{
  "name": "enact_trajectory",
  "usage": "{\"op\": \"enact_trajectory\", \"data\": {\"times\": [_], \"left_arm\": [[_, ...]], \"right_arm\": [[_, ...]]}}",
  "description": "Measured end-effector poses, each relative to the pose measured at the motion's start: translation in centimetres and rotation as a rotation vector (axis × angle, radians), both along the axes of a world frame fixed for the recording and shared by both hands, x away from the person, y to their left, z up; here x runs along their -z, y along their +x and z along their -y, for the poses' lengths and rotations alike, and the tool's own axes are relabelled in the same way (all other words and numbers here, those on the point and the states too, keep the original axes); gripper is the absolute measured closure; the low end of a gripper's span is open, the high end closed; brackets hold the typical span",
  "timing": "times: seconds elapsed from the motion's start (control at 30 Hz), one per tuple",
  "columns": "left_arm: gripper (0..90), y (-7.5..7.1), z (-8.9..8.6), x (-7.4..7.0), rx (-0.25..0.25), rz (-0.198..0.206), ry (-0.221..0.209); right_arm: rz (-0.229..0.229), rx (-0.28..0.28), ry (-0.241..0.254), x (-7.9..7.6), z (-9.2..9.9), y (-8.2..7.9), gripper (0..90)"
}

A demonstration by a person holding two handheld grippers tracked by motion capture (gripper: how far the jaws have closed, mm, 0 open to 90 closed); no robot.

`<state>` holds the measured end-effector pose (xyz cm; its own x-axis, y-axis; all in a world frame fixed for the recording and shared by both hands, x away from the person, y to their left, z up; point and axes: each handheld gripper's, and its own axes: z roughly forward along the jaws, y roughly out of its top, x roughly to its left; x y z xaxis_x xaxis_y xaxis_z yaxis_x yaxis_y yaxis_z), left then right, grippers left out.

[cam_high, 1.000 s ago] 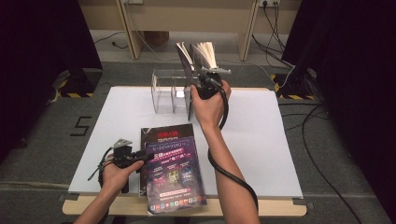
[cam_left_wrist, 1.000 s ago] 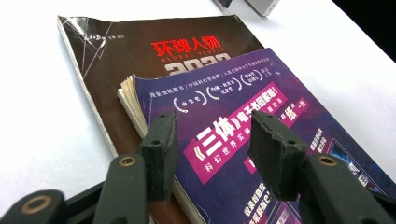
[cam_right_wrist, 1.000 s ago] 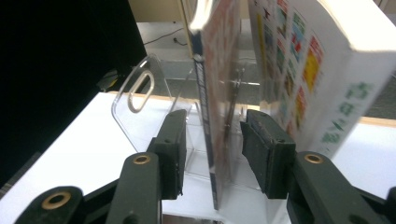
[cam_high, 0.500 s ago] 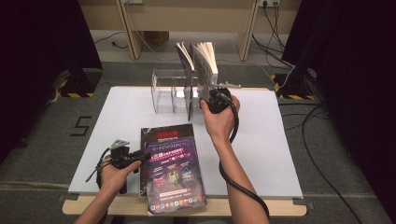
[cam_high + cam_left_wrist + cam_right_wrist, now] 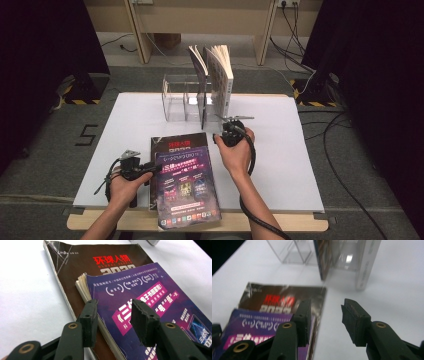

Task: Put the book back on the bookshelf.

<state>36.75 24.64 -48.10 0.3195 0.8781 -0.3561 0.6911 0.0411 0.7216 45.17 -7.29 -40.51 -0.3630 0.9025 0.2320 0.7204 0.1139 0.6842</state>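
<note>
My left gripper (image 5: 150, 167) sits at the left edge of the purple magazine (image 5: 187, 187), which lies on top of a dark brown magazine (image 5: 177, 141) near the front of the white table (image 5: 130, 120). In the left gripper view the jaws straddle the purple cover's spine edge (image 5: 105, 322) with a gap on both sides; they've just been closing in, but the pads aren't pressing on it, so nothing's gripped. The lower end of that cover is cut off behind the jaws, and the brown one is mostly buried, just its red title strip (image 5: 111, 260) showing. My right gripper (image 5: 223, 136) hovers over bare table just right of the brown magazine's top corner, jaws spread and having just opened a touch wider, nothing between them. Behind it, the clear acrylic rack (image 5: 180, 97) holds two books (image 5: 220, 75) upright (in the right gripper view they're blurry and cropped at the top, can't read a thing).
</note>
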Motion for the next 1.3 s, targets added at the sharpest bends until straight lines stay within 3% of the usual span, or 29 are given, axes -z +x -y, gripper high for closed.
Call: {"op": "enact_trajectory", "data": {"times": [0.23, 0.5, 0.97, 1.3], "left_arm": [[56.1, 0.2, 0.2, 0.4, -0.004, -0.010, 0.004], [56.8, 0.3, 0.3, 0.5, 0.003, -0.007, 0.014], [57.0, 0.6, 1.4, 0.7, 0.042, -0.021, 0.023], [57.2, -0.3, 2.3, 0.9, 0.077, -0.037, 0.023]], "right_arm": [[-0.074, -0.030, -0.016, 3.0, -0.1, -1.2, 57.9], [-0.120, -0.059, -0.015, 4.7, 0.0, -2.6, 57.1], [-0.154, -0.071, -0.004, 6.0, 0.2, -4.0, 55.9], [-0.180, -0.067, 0.010, 6.5, 0.5, -3.6, 55.0]]}}
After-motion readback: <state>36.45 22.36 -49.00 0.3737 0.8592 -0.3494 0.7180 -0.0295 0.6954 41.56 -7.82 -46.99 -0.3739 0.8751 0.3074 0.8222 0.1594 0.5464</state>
